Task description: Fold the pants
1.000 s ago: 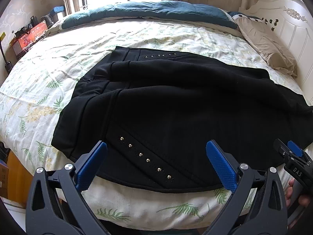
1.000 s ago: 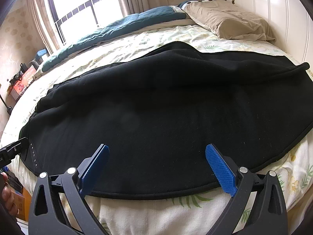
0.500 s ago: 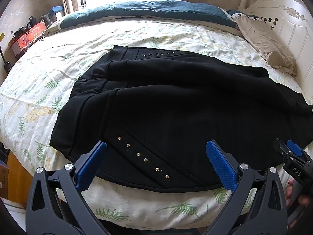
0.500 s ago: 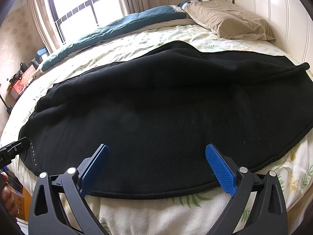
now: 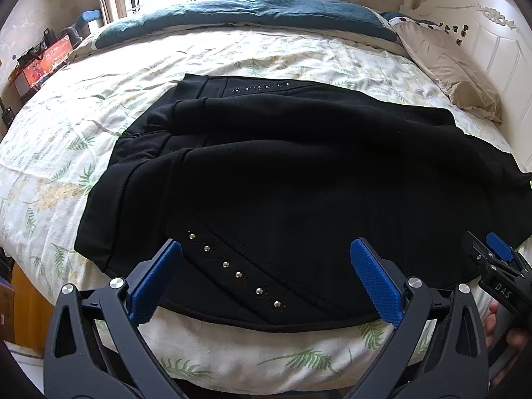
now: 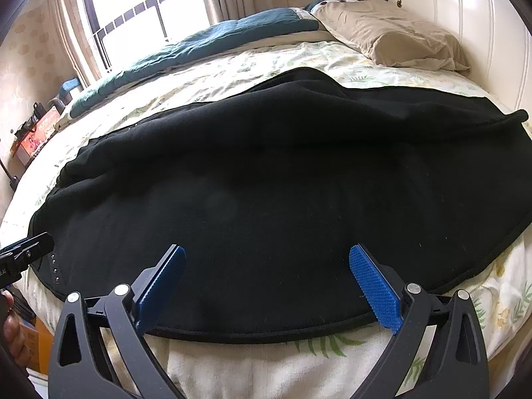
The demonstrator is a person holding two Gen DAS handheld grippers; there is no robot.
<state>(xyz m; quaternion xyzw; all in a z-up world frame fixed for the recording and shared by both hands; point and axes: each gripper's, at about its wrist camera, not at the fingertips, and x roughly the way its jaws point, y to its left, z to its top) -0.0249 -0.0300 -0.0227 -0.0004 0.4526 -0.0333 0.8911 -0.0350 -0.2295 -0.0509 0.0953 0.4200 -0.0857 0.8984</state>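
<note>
A: Left wrist view, nearest first: the left gripper hangs with its blue pads spread wide and nothing between them, over the bed's near edge. Compared with a second ago it has hardly shifted.

B: The right gripper?

A: Equally wide, equally empty, beside it.

B: And the black fleece pants with metal studs?

A: Flat across the leaf-print bedsheet, waistband toward the left edge, unmoved. No fold has begun, I'd judge. Beyond them, a teal quilt lines the far edge.

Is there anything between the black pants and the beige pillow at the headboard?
Nothing: only bare floral sheet separates the pants from the pillow, clearest in the right wrist view.
</note>
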